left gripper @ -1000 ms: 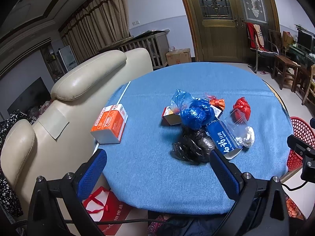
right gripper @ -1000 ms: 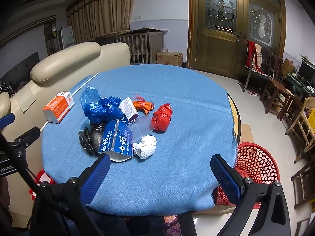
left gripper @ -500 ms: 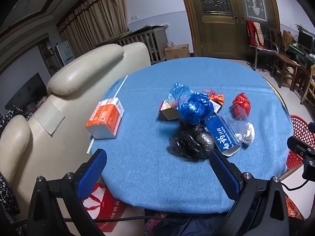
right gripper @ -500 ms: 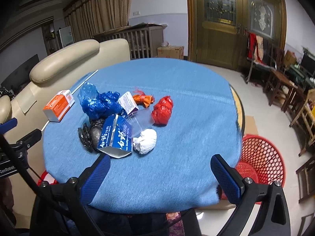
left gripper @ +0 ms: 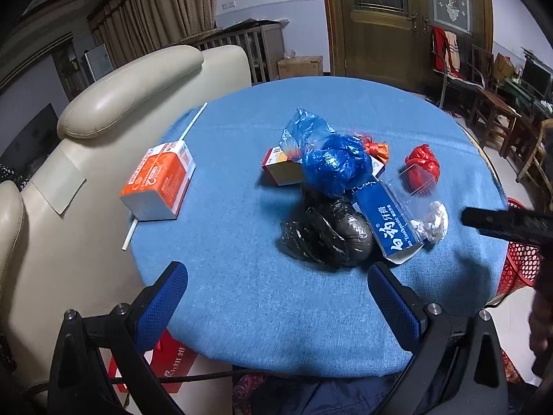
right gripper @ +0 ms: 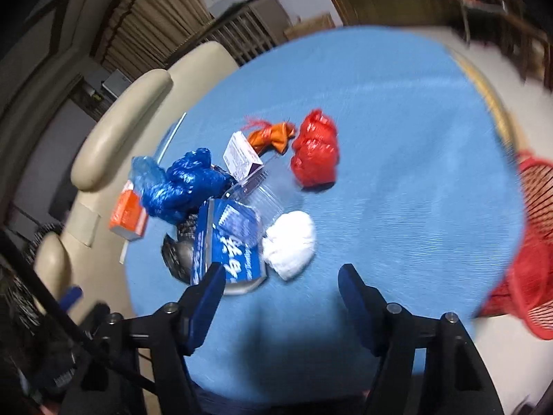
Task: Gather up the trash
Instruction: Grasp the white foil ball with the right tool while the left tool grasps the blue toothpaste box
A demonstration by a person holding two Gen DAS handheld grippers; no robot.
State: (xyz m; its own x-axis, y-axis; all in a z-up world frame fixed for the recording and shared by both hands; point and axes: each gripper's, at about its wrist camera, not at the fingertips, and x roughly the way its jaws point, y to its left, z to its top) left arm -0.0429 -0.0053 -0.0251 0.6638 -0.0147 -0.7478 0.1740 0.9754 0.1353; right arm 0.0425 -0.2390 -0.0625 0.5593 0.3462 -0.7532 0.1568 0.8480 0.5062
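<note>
A heap of trash lies on the round blue table (left gripper: 242, 297): a blue plastic bag (left gripper: 331, 162), a black bag (left gripper: 328, 231), a blue toothpaste box (left gripper: 387, 221), a white wad (left gripper: 433, 223), a red bag (left gripper: 423, 166), an orange wrapper (left gripper: 378, 148). My left gripper (left gripper: 276, 304) is open and empty at the near table edge. My right gripper (right gripper: 278, 297) is open and empty, just short of the white wad (right gripper: 290, 243) and the toothpaste box (right gripper: 230, 242). The red bag (right gripper: 316, 154) lies farther back.
An orange and white box (left gripper: 159, 180) and a white straw (left gripper: 193, 122) lie at the table's left. A cream sofa (left gripper: 114, 93) stands to the left. A red mesh basket (right gripper: 528, 259) stands on the floor at the right. A red paper bag (left gripper: 169, 363) sits below the table edge.
My right gripper has swung forward and down toward the white wad, with its view blurred. My left gripper has moved a little closer to the table. Both stay open.
</note>
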